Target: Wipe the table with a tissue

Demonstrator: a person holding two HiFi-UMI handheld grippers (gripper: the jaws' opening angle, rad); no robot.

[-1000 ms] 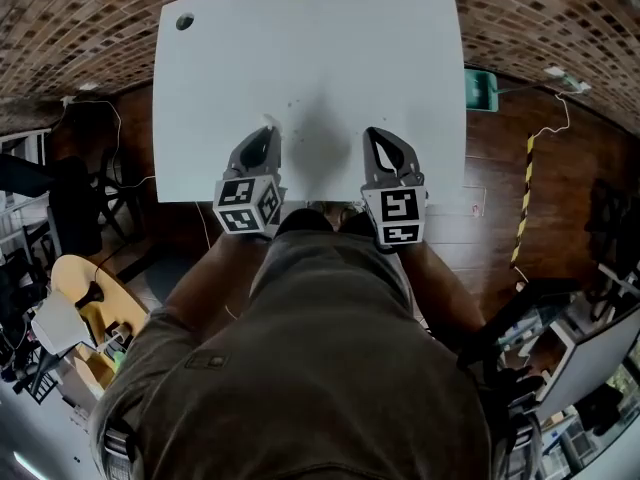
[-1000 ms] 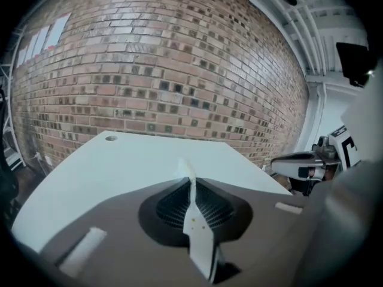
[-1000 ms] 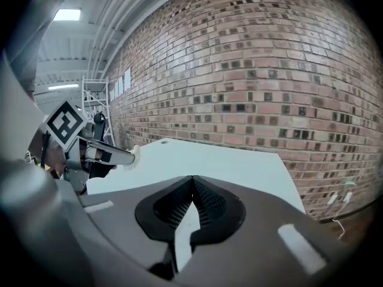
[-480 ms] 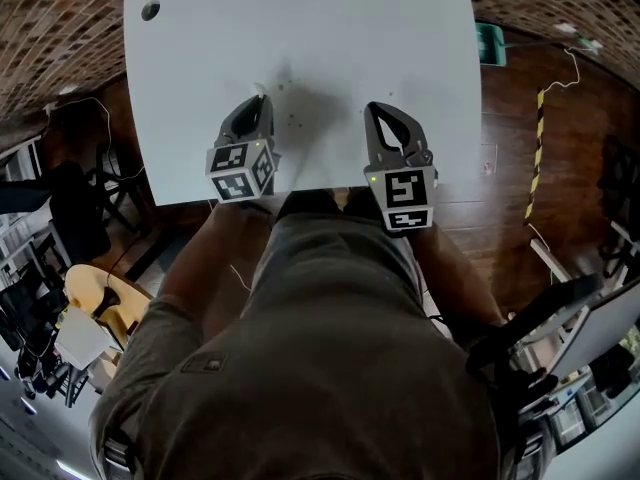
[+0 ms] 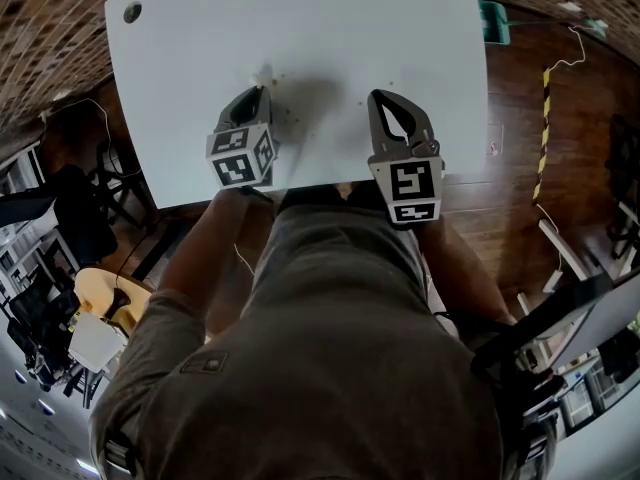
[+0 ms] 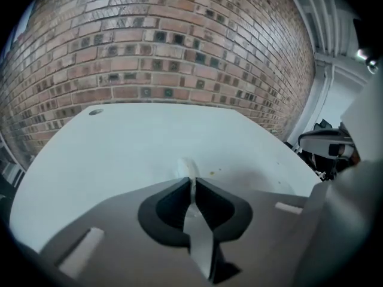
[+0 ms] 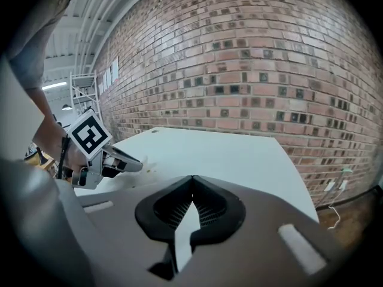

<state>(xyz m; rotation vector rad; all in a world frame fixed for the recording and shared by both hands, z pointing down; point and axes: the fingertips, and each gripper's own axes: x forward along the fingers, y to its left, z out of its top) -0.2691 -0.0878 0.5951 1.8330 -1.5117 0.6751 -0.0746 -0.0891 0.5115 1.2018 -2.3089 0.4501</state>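
A white table (image 5: 330, 28) fills the upper part of the head view. My left gripper (image 5: 258, 90) reaches over its near left part, shut on a small white tissue (image 5: 263, 72) that sticks out past the tips onto the tabletop. In the left gripper view the tissue (image 6: 187, 167) is pinched between the closed jaws of the left gripper (image 6: 191, 183), with tiny brown specks (image 6: 212, 173) just to its right. My right gripper (image 5: 386, 98) hovers over the near right part, shut and empty; the right gripper (image 7: 192, 179) shows its jaws meeting with nothing between them.
A round hole (image 5: 131, 12) sits in the table's far left corner. A brick wall (image 6: 167, 52) lies beyond the far edge. A green object (image 5: 492, 20) and yellow-black tape (image 5: 545, 118) are on the wooden floor to the right, and a chair (image 5: 100, 288) stands at the left.
My left gripper has pushed the tissue farther from me across the table. The right gripper has stayed near the front edge. The head view has shifted.
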